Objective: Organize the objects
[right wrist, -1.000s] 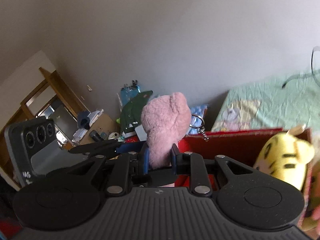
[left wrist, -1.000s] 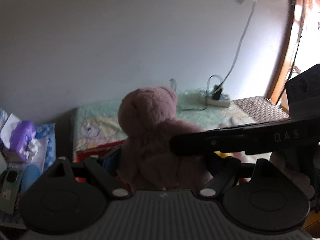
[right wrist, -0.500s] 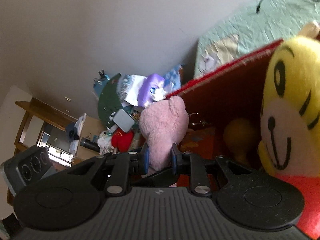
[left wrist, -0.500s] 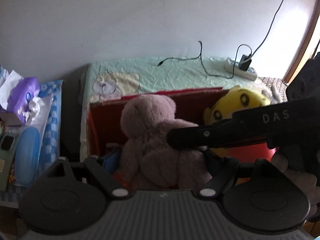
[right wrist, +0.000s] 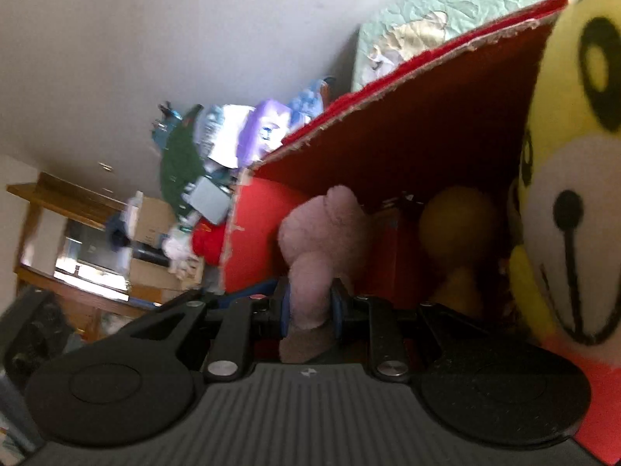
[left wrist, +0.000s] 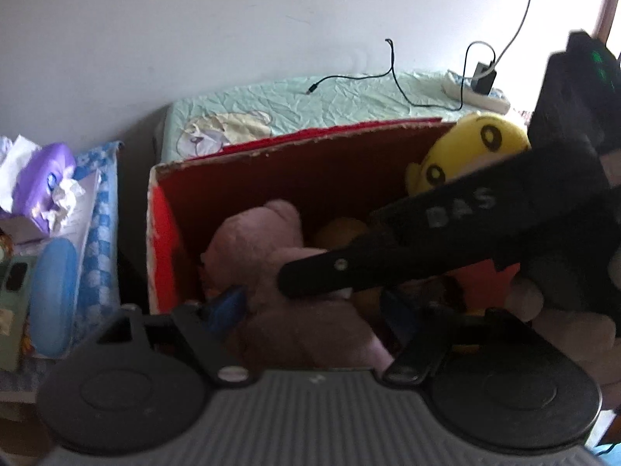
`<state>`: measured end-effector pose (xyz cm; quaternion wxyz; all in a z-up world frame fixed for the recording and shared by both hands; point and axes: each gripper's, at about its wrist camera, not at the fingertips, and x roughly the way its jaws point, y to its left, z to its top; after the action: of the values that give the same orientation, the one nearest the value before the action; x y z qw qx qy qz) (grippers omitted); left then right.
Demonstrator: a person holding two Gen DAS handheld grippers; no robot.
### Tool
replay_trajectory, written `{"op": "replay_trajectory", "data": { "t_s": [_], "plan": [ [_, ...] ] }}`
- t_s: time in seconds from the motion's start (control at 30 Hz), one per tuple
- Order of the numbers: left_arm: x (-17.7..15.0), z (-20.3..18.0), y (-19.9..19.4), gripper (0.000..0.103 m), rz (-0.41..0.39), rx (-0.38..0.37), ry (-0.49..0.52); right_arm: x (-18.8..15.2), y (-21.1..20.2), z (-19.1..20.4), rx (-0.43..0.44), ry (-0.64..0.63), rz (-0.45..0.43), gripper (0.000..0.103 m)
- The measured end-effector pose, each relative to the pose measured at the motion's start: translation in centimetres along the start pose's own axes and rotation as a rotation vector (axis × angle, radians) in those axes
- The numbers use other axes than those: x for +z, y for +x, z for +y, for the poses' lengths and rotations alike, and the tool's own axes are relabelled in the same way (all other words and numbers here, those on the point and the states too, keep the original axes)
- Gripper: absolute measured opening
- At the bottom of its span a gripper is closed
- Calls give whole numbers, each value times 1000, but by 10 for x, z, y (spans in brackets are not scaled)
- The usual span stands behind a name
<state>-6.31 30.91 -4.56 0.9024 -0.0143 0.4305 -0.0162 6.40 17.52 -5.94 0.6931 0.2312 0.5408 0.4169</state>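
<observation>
A pink plush bear (left wrist: 271, 272) hangs inside the red cardboard box (left wrist: 271, 163), near its left wall. My left gripper (left wrist: 314, 310) stands wide around the bear's body, its blue pads on both sides. My right gripper (right wrist: 310, 306) is shut on the bear (right wrist: 322, 240), pinching a narrow part of it; the right gripper's black body crosses the left wrist view (left wrist: 446, 240). A yellow tiger plush (left wrist: 469, 151) sits in the box at the right and fills the right side of the right wrist view (right wrist: 574, 174). An orange plush (right wrist: 454, 233) lies deeper in the box (right wrist: 388, 97).
A mint-green sheet (left wrist: 330, 97) with cables and a power strip (left wrist: 477, 89) lies behind the box. A purple tissue pack (left wrist: 42, 178) and a blue case (left wrist: 52, 291) sit left of the box. Clutter and a wooden shelf (right wrist: 77, 233) show at the left.
Both grippers have lowered the pink bear from above the box rim down into the red box. The right gripper has tilted and come closer to the tiger plush.
</observation>
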Motion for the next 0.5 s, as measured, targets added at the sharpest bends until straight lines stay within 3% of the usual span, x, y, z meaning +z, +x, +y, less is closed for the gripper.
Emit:
{"op": "replay_trajectory", "data": {
  "t_s": [0.13,0.2,0.5],
  "plan": [
    [-4,-8,5,73,9,37,33,-1,2,1,-47,-14,17,23],
    [-3,-10,6,73,15,52,40,-1,2,-1,-66,-15,15,29],
    [-2,-16,12,72,40,129,63,-3,-8,5,-86,-70,-24,29]
  ]
}}
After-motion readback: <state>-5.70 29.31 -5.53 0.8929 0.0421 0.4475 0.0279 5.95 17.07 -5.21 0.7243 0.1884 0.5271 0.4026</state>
